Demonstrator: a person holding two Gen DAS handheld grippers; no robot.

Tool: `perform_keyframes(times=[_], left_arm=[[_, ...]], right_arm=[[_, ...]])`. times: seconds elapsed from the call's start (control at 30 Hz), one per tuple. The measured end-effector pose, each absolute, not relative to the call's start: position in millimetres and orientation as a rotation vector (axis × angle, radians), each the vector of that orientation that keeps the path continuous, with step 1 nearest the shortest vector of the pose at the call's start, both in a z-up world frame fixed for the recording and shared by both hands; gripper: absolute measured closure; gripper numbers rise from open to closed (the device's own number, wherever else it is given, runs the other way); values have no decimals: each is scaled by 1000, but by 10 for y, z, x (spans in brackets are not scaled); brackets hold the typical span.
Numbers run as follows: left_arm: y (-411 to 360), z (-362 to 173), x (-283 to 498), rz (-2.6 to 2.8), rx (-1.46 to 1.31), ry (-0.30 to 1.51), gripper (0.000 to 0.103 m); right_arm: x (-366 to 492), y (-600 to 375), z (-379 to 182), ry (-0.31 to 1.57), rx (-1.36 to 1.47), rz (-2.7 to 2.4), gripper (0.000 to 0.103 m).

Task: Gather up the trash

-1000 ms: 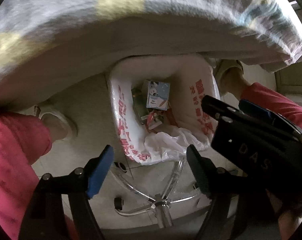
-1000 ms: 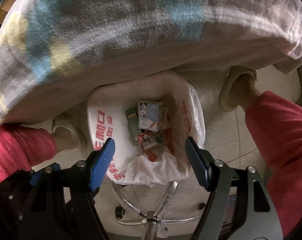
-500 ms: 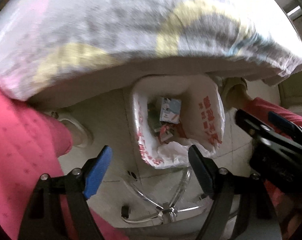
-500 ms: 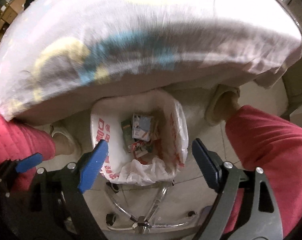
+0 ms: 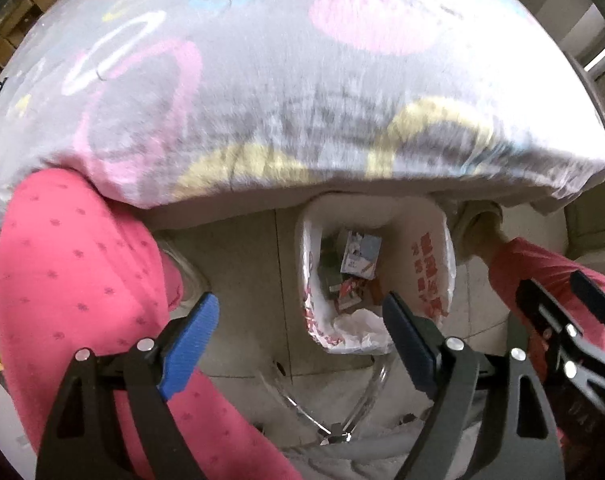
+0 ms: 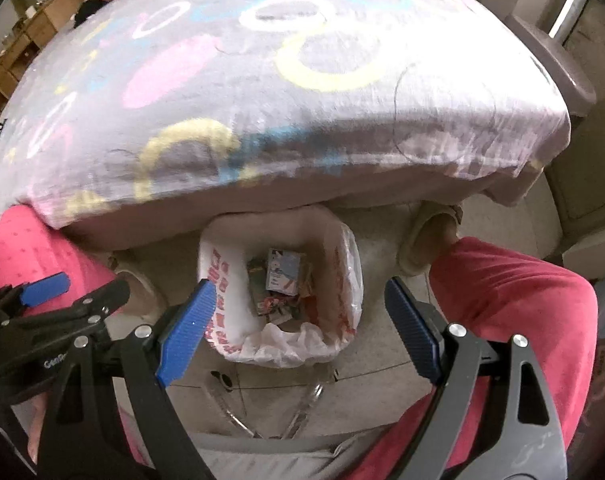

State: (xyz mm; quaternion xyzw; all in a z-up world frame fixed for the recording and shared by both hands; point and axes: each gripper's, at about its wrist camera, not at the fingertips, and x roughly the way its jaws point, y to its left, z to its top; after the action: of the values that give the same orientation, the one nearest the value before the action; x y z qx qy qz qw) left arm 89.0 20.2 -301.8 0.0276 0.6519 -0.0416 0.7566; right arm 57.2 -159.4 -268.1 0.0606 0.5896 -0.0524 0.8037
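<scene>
A bin lined with a white bag printed in red (image 5: 426, 264) (image 6: 344, 264) stands on the floor under the table edge. Inside lie a pale blue carton (image 5: 360, 256) (image 6: 284, 270) and several wrappers (image 5: 344, 292) (image 6: 274, 304). My left gripper (image 5: 300, 336) is open and empty, held above the bin's left side. My right gripper (image 6: 298, 328) is open and empty, held over the bin. The right gripper also shows at the right edge of the left wrist view (image 5: 566, 320), and the left gripper at the left edge of the right wrist view (image 6: 50, 300).
A table with a grey cloth with coloured rings (image 5: 302, 80) (image 6: 282, 80) fills the upper view. The person's pink-trousered legs (image 5: 82, 280) (image 6: 514, 292) and slippers (image 6: 426, 240) flank the bin. A chrome chair base (image 5: 334, 432) (image 6: 270, 416) lies below on the tiled floor.
Both grippers have risen and pulled back from the bin, which looks smaller now. More of the tabletop cloth has come into view. Both stay open and empty.
</scene>
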Motion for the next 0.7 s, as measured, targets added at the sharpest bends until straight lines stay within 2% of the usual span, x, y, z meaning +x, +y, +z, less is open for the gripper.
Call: perform_keyframes(times=[0.3, 0.7], left_arm=[[150, -2433, 822, -76, 67, 1290, 21], [101, -1388, 680, -58, 55, 1053, 21]], right_arm=[[510, -1570, -2216, 1151, 138, -105, 17], [250, -1541, -1182, 884, 149, -96, 15]])
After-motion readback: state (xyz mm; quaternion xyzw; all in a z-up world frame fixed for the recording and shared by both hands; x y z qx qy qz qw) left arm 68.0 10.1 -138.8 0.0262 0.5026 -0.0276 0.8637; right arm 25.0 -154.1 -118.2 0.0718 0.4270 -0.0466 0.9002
